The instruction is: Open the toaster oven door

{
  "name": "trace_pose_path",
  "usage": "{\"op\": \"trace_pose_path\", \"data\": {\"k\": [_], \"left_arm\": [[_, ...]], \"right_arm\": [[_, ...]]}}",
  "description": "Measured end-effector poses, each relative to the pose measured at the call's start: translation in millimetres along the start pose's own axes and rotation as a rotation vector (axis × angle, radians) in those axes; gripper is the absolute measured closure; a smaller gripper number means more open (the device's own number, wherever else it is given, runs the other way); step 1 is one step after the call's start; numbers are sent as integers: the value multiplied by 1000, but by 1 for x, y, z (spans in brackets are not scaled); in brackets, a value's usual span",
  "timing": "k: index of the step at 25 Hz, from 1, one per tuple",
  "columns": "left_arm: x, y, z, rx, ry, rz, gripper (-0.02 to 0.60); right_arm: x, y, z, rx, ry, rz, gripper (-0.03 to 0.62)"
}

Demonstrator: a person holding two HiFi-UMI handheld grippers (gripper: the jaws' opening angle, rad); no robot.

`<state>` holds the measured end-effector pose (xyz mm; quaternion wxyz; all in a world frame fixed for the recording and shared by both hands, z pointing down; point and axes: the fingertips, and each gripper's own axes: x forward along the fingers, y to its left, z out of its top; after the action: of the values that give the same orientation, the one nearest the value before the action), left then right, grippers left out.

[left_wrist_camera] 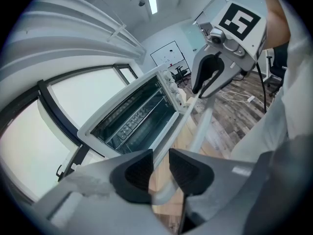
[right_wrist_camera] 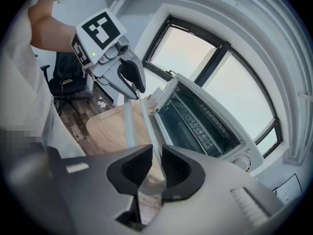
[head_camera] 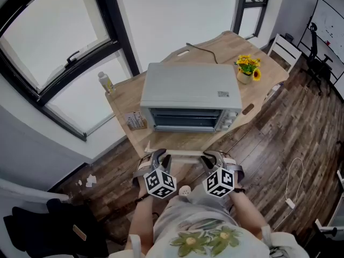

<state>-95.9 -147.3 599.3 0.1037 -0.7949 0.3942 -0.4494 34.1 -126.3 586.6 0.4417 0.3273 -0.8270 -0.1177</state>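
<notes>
Wooden table (head_camera: 124, 98) bears the toaster oven (head_camera: 188, 85); left tongs (head_camera: 157, 155) and right tongs (head_camera: 211, 156) clamp its door handle (head_camera: 184, 153).

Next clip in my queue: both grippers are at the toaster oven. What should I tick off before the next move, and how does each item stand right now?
1. Door swung down, cavity exposed: ok.
2. Left gripper closed on the door handle: ok, the bar sits between its pads.
3. Right gripper closed on the same handle: ok.
4. Toaster oven resting flat on the table: ok.
5. Door at its full stop: cannot tell.
</notes>
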Motion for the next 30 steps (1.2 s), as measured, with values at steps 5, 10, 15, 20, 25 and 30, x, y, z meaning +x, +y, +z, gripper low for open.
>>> {"op": "trace_pose_path", "data": {"k": [5,10,15,20,25,30], "left_arm": [[0,-6,-3,-7,7,-15,468],[0,-8,-6,-14,12,-20,468],[1,-12,-10,-18,23,-32,468],[0,-14,-10,-22,29,-36,468],[0,-16,-12,-26,35,-41,467],[1,-21,-16,-26,44,-49,466]], "right_arm": [[0,5,-3,0,5,12,534],[1,8,-5,1,5,18,534],[2,13,-7,-8,10,33,534],[1,14,-7,-12,8,37,534],[2,17,-9,-15,9,42,534],[3,21,-12,-19,9,48,533]]}}
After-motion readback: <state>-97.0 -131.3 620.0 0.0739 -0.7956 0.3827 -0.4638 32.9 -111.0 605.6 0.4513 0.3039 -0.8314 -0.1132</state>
